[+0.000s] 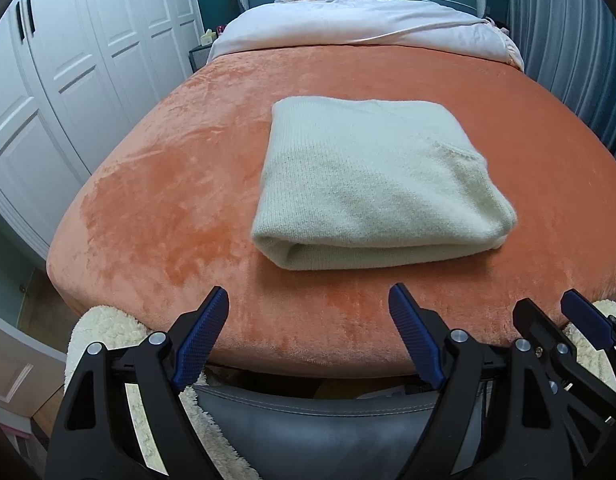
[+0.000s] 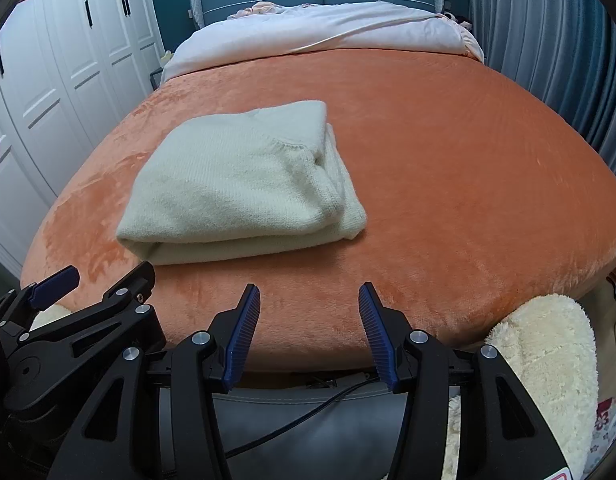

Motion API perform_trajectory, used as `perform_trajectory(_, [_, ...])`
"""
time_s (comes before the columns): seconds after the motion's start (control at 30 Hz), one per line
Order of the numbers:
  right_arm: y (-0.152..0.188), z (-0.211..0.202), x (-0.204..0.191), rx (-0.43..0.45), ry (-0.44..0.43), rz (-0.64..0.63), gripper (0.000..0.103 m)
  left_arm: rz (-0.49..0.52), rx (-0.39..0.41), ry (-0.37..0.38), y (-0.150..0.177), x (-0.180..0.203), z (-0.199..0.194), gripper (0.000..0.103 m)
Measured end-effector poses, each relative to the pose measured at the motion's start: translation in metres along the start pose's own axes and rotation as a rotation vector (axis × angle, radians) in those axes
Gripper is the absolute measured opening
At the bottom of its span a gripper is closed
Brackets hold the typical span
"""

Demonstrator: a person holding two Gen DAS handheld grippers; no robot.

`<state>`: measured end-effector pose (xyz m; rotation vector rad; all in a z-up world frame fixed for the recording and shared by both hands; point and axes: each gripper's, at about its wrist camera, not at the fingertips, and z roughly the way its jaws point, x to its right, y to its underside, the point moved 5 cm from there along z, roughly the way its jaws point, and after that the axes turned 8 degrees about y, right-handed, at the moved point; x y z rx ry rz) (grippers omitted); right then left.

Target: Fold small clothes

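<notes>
Nearest you, the left gripper [image 1: 309, 300] sits with its blue-padded fingers [image 1: 204, 336] spread wide and nothing between them, held back at the foot of the bed, short of the garment. Your right gripper [image 2: 309, 298] is just beside it, also parted and empty, though less widely. Both hang off the edge of the orange blanket [image 1: 168, 184], which suggests you have no grip to keep. The cream knit sweater [image 1: 371, 188] lies on that blanket, near the foot edge and well apart from the pale duvet [image 1: 359, 24] bunched at the headboard. It rests as a compact, layered rectangle, its rounded fold facing you and loose edges stacked on its right side, so the folding looks essentially done. The flat plush surface keeps those layers from sliding.
</notes>
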<state>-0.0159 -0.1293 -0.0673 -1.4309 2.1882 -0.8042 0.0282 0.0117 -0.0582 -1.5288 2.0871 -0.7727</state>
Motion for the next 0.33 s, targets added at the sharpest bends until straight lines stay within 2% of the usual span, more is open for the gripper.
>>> perform_trajectory(0.33, [0.0014, 0.0008, -0.0007, -0.005, 0.001, 0.005, 0.051, 0.019, 0.008, -0.019, 0.0006, 0.0018, -0.0013, 0.08])
